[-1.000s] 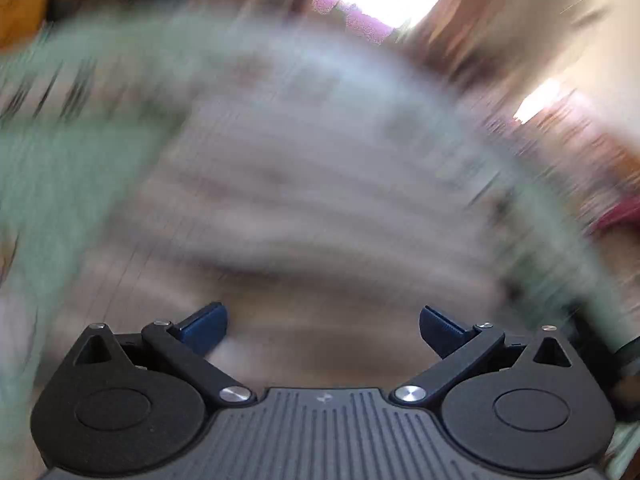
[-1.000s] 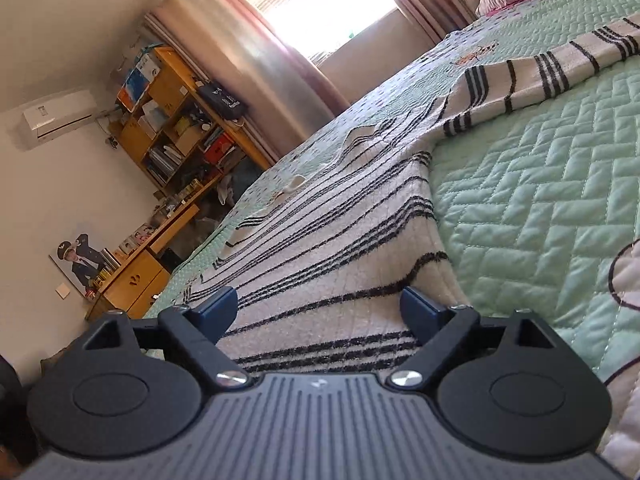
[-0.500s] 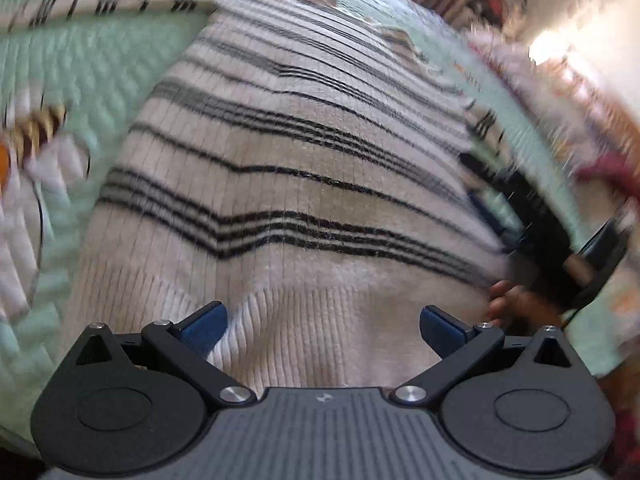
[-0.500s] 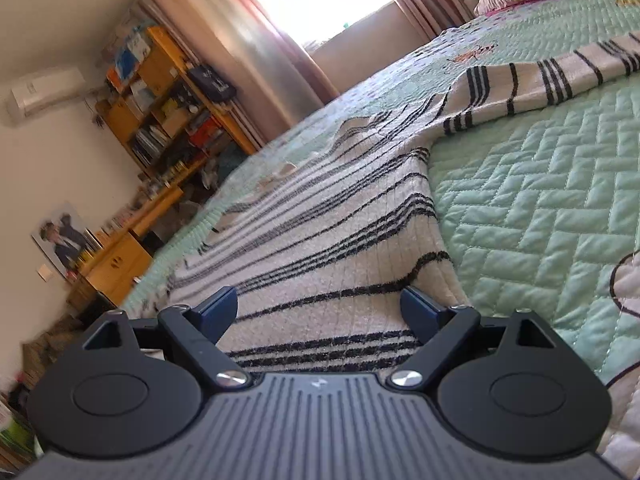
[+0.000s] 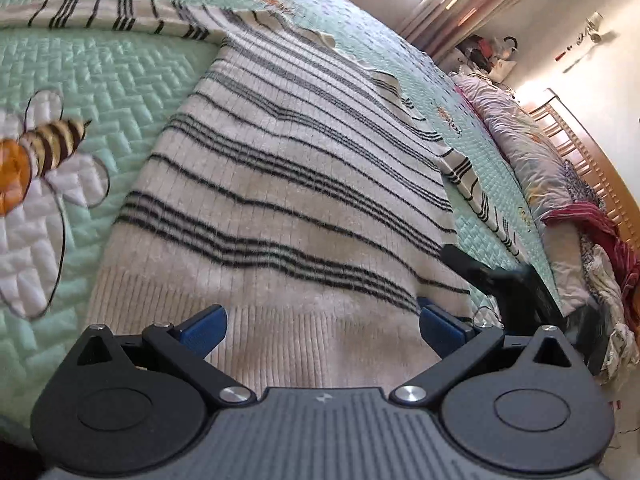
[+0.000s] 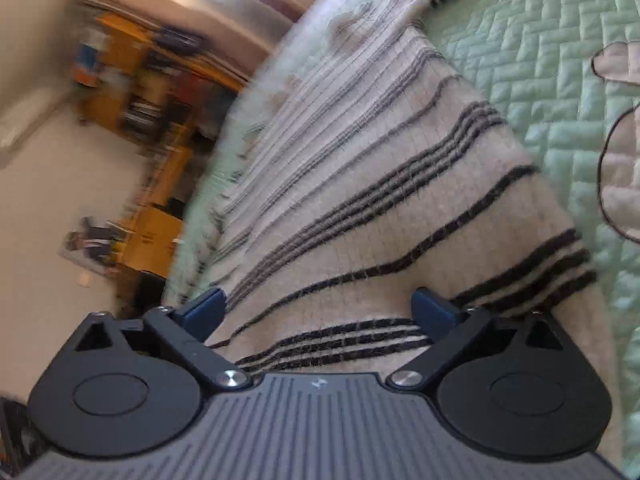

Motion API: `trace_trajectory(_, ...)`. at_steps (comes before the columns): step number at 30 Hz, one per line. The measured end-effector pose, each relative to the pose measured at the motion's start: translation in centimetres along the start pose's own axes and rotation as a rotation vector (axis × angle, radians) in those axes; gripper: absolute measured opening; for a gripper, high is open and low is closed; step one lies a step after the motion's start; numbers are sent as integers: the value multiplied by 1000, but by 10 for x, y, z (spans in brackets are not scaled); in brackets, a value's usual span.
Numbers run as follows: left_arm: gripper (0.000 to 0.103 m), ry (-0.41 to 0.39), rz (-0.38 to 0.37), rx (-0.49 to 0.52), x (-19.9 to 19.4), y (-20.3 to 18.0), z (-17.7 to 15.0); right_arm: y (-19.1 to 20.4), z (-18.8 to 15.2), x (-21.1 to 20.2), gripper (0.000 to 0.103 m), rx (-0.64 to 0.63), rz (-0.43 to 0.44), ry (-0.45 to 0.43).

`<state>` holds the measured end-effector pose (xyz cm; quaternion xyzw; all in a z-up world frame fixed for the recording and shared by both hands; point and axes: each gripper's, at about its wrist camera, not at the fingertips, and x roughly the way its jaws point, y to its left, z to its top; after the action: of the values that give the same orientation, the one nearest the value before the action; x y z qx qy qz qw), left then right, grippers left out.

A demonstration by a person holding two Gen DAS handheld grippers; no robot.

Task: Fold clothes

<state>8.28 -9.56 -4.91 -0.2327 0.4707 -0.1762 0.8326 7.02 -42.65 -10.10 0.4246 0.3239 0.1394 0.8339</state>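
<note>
Both tongs are spread wide and nothing is held in them. Left tongs [image 5: 320, 326] are seen over the ribbed hem of the striped sweater [image 5: 288, 184], right tongs [image 6: 318, 312] over its striped lower part near the side edge. That sweater is laid flat on the green quilt [image 5: 116, 80] of the bed, one sleeve [image 5: 100, 14] stretched out sideways from it.
</note>
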Motion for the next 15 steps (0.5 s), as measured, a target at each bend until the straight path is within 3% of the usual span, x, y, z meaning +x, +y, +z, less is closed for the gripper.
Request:
trace_trajectory(3,102,40,8,-66,-4,7,-4,4,-3,-6,99,-29,0,34)
trace_trajectory(11,102,-18,-20,-53,-30,-3,-7,5,-2,-16,102,202,-25,16)
trace_trajectory(15,102,-8,-37,-76,-26,-3,-9,-7,-9,-16,102,299,-10,2)
